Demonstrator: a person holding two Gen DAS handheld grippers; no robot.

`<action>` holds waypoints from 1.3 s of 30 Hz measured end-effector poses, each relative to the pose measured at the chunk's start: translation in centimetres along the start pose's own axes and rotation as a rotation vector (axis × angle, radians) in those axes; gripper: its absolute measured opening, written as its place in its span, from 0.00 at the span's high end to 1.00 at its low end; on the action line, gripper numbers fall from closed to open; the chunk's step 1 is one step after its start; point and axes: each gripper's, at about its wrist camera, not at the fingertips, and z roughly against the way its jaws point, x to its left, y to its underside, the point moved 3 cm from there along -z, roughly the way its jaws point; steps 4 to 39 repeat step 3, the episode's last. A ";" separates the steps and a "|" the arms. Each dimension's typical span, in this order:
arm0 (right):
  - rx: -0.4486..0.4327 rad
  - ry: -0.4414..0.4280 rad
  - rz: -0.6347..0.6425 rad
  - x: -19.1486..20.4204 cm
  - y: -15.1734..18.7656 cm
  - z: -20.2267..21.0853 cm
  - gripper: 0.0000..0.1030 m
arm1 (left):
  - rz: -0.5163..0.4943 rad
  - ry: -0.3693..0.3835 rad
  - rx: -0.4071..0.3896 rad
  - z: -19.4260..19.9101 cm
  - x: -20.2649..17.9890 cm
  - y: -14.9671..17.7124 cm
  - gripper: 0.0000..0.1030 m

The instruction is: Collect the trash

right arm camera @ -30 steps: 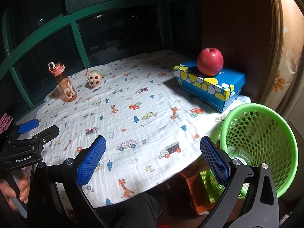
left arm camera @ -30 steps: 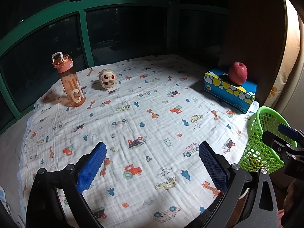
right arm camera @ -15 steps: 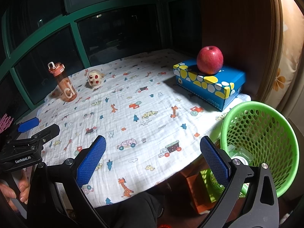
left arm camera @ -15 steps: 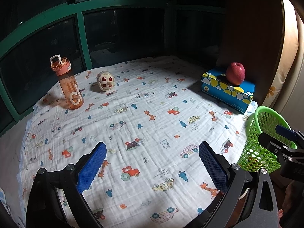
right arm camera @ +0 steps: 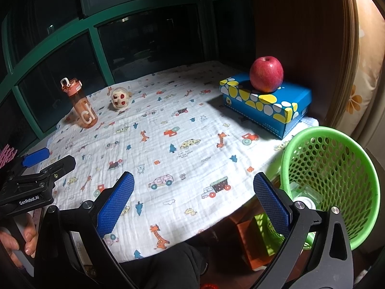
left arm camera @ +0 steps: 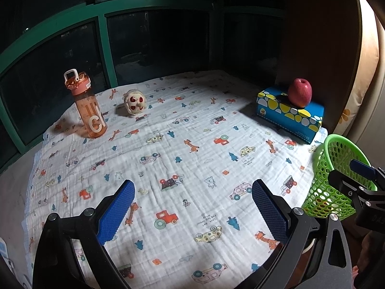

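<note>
We see little beyond the dark window panes (left arm camera: 156, 45) behind the table, and the bottom of the green basket (right arm camera: 336, 180) is half hidden by the right gripper's finger; something clear and plastic lies inside it, but we cannot make out what. In the left wrist view the basket (left arm camera: 336, 168) is partly blocked by the other gripper's black frame, and its contents are not readable.

The left gripper (left arm camera: 192, 212) hangs over the near part of the patterned cloth (left arm camera: 192, 144) with its blue pads spread wide and nothing between them. The right gripper (right arm camera: 193, 204) hovers at the table's near edge, pads equally wide and empty, with the basket just beside its right finger, off the table's corner.

At the far left an orange water bottle (left arm camera: 87, 110) stands upright, with a small crumpled white-and-red object (left arm camera: 135, 102) near it; we cannot tell what it is. On the right a red apple (right arm camera: 266, 74) sits on a blue spotted box (right arm camera: 267, 106). A person's hand (right arm camera: 16, 245) is cut off at the lower left edge.
</note>
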 end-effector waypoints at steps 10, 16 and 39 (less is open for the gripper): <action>0.000 0.000 -0.001 0.1 0.0 0.0 0.05 | 0.001 0.000 0.001 0.0 0.0 0.0 0.08; 0.000 0.000 -0.001 0.1 0.0 0.0 0.05 | 0.001 0.000 0.001 0.0 0.0 0.0 0.08; 0.000 0.000 -0.001 0.1 0.0 0.0 0.05 | 0.001 0.000 0.001 0.0 0.0 0.0 0.08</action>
